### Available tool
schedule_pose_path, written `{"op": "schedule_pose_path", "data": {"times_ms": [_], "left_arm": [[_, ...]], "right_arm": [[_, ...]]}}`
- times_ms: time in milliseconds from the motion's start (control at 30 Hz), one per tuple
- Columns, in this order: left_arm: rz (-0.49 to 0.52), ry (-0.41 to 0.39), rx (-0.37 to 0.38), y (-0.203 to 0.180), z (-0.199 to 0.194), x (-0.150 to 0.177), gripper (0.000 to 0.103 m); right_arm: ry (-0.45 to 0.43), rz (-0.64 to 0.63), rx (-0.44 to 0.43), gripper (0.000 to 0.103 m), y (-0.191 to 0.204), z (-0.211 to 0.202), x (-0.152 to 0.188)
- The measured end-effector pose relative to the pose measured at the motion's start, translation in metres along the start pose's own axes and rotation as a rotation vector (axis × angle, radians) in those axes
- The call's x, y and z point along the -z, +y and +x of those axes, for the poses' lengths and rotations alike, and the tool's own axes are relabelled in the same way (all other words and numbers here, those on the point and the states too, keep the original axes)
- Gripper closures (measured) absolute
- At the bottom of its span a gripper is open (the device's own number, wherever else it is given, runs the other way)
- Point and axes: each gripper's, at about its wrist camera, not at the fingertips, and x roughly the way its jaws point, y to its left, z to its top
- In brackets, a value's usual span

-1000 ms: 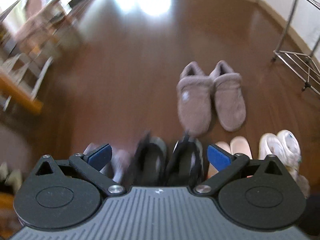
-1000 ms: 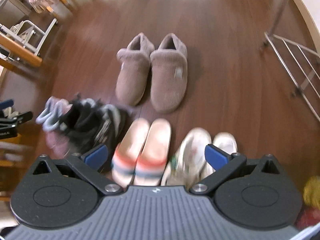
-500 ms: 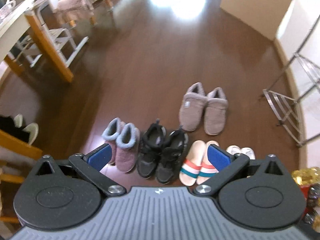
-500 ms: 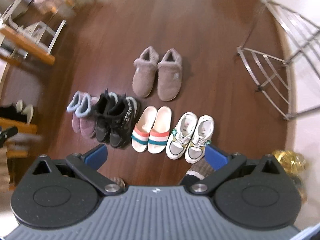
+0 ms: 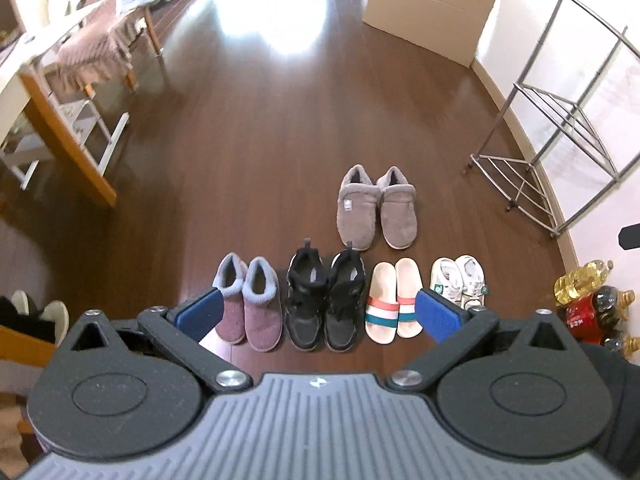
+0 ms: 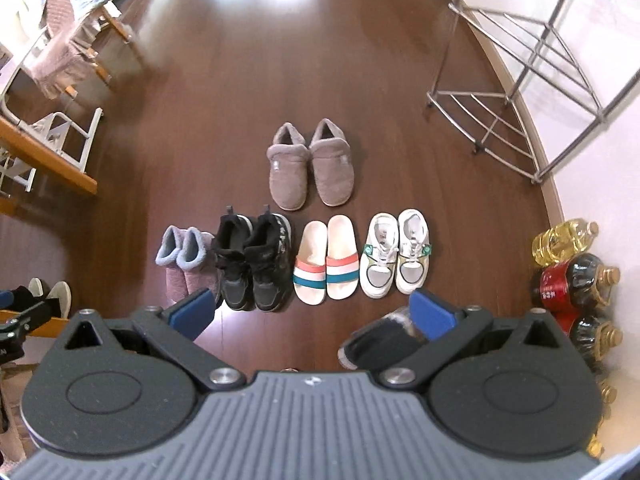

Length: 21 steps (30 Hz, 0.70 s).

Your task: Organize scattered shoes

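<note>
On the floor (image 6: 224, 92) four pairs stood in a row: ankle boots (image 6: 185, 261) at the left, then sneakers (image 6: 253, 258), slide sandals (image 6: 326, 260) and trainers (image 6: 396, 251) at the right. A pair of slippers (image 6: 311, 164) sat behind the sandals. A metal rack (image 6: 516, 80) stood far right by the wall, bottles (image 6: 572, 272) nearer on that side, a bench (image 6: 48, 156) at the left.

Dark wood floor (image 5: 248, 168), cardboard box (image 5: 432, 4) by wall, metal rack (image 6: 516, 92), bottles (image 6: 568, 276), draped chair (image 5: 96, 52), table (image 5: 68, 136)
</note>
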Motion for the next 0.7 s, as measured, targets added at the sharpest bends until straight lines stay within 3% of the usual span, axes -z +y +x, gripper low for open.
{"op": "schedule_pose_path", "data": {"times_ms": [333, 467, 700], "left_arm": [[-0.013, 0.053, -0.020, -0.003, -0.006, 0.009, 0.001], [-0.007, 0.070, -0.066, -0.013, -0.007, 0.003, 0.001], [-0.008, 0.092, -0.034, -0.019, -0.004, -0.006, 0.001]], "right_arm": [[0.001, -0.073, 0.006, 0.000, 0.023, 0.003, 0.002], [0.007, -0.119, -0.008, 0.000, 0.023, 0.015, -0.005], [0.026, -0.095, -0.025, 0.000, 0.021, 0.021, 0.001]]}}
